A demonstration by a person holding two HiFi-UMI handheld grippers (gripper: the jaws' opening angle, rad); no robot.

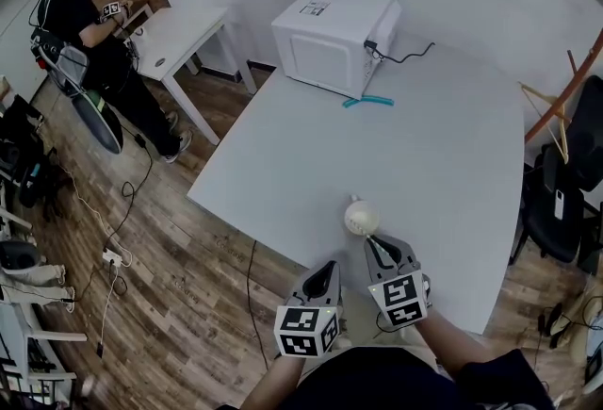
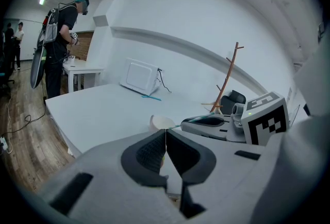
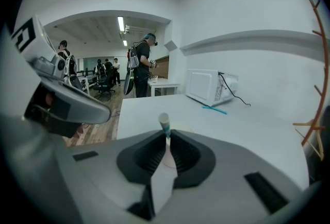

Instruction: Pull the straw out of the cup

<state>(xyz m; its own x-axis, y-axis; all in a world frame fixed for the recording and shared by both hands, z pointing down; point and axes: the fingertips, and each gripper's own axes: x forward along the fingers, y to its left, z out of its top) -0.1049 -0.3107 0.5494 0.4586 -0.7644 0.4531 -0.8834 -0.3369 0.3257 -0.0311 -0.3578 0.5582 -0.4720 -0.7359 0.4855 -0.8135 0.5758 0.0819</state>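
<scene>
A small white cup (image 1: 361, 216) stands near the front edge of the white table (image 1: 443, 144). My right gripper (image 1: 372, 241) is just behind the cup and shut on a thin straw (image 3: 164, 124), whose white and teal tip sticks up between the jaws. In the left gripper view the straw (image 2: 178, 125) runs from the right gripper (image 2: 192, 123) toward the rim of the cup (image 2: 161, 122); whether its end is still inside is hidden. My left gripper (image 1: 330, 267) hangs at the table edge, left of the right one, its jaws (image 2: 165, 133) shut with nothing between them.
A white microwave (image 1: 334, 33) with a black cable sits at the table's far side, a teal straw (image 1: 369, 101) lying in front of it. A person (image 1: 94, 41) stands at a small white table (image 1: 184, 36) far left. A wooden coat stand (image 1: 556, 111) and chair (image 1: 561, 201) are at the right.
</scene>
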